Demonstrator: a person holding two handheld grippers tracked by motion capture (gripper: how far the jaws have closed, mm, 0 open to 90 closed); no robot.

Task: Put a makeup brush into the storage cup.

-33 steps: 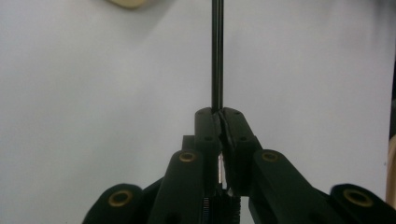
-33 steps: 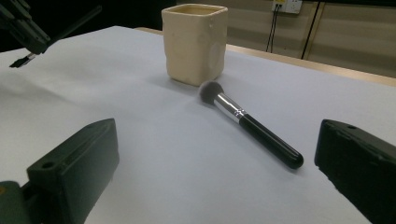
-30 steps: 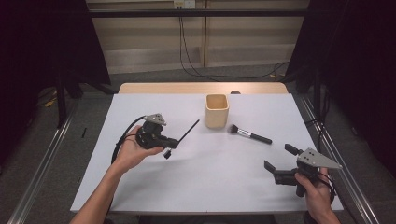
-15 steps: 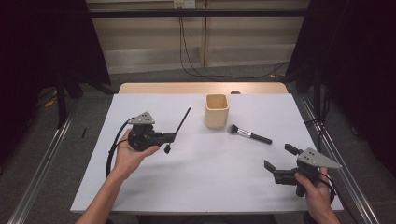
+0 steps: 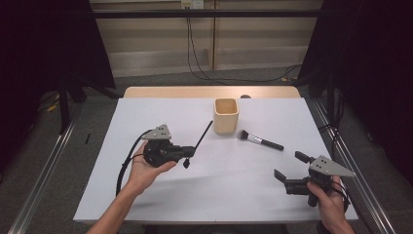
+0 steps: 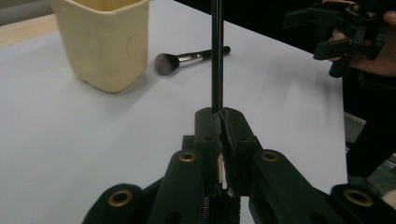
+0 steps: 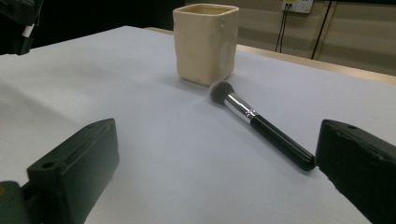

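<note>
High view: the left gripper (image 5: 187,152) clamps a thin black stick (image 5: 203,135) above the white desk (image 5: 146,112), its tip angled toward the beige cup (image 5: 226,115). The right gripper (image 5: 287,170) sits low, jaws spread wide.

Left gripper view: jaws pinched tight on the stick (image 6: 216,56), cup (image 6: 105,42) ahead.

Right gripper view: wide jaws, nothing gripped, and a makeup brush (image 7: 261,126) lies by the cup (image 7: 205,42).

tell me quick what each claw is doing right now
Left claw: closed on a thin black stick.
Right claw: open, holding nothing.
</note>
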